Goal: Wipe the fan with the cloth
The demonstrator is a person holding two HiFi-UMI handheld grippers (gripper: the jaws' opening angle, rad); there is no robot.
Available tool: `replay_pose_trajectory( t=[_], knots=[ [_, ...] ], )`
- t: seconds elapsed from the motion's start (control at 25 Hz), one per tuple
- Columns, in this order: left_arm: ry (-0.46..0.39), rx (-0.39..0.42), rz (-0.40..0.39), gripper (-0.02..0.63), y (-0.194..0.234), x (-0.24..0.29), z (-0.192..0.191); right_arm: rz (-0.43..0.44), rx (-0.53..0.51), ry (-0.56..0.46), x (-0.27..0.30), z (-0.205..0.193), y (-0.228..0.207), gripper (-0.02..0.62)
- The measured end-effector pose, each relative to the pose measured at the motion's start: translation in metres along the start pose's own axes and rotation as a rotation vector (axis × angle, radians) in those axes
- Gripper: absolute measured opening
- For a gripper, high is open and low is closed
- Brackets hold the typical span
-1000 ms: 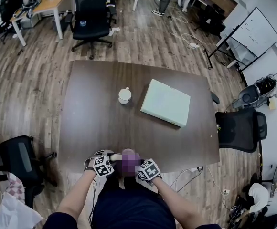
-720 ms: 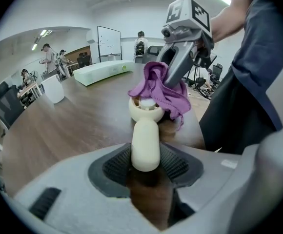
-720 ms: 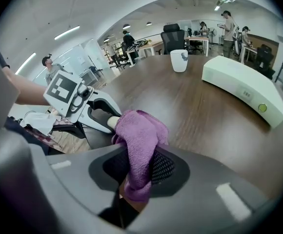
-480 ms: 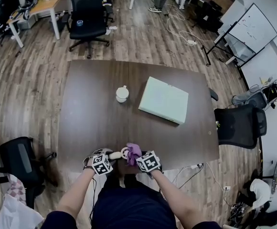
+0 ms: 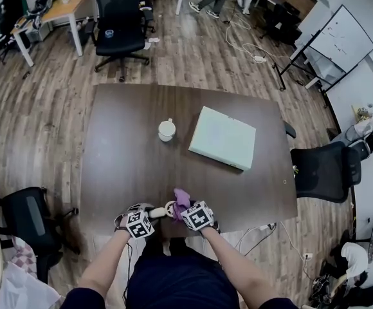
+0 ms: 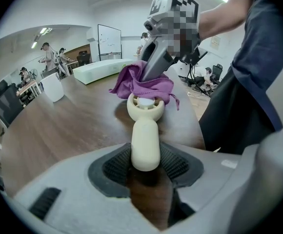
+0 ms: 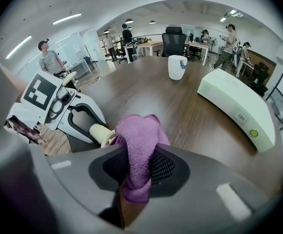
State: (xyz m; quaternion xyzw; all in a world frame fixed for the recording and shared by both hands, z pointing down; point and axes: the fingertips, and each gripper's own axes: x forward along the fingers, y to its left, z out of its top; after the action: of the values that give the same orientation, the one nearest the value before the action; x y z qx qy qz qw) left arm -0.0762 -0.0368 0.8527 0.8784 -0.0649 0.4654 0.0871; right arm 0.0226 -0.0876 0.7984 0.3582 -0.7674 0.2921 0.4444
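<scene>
- Two handheld grippers met over the near edge of the brown table [image 5: 128, 153], just in front of the person's body.
- The left gripper [image 6: 145, 168] was clamped on the fan [image 6: 145, 143]. Its ribbed pads pressed both sides of the lower end of the cream handle, which ran straight out from the jaws toward the table's middle.
- The fan's round head, with a pale hub at its centre, hung just above the tabletop by that near edge and cast a shadow on the wood.
- The right gripper [image 7: 139, 172] was closed on the purple cloth [image 7: 140, 140]. A folded wad was pinched between its meshed pads, with a short end hanging below them and the rest bunched out in front.
- The bunched part lay draped over the far rim of the fan's head and touched it. It covered the top of the ring, while the hub and the lower ring showed.
- Both grippers slanted downward at the table's near edge, with their marker cubes uppermost.
- A white mug [image 5: 166, 130] stood upright near the table's centre.
- A flat, pale box [image 5: 222, 138] lay toward the table's right side, apart from the mug.
- One black office chair [image 5: 325, 172] stood just beside the table's right edge, and another [image 5: 119, 24] stood well beyond its far edge.
</scene>
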Motion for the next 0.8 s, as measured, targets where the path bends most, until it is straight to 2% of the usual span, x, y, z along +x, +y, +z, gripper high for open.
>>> replay_pose_trajectory(
  t=[0.44,0.8],
  knots=[
    [0.009,0.006,0.002,0.184,-0.001,0.001,0.001,-0.038,-0.159,-0.034,0.0,0.03,0.014,0.095],
    [0.014,0.005,0.002,0.184,-0.001,0.001,0.0,0.008,-0.205,-0.087,0.006,0.048,0.044,0.097]
  ],
)
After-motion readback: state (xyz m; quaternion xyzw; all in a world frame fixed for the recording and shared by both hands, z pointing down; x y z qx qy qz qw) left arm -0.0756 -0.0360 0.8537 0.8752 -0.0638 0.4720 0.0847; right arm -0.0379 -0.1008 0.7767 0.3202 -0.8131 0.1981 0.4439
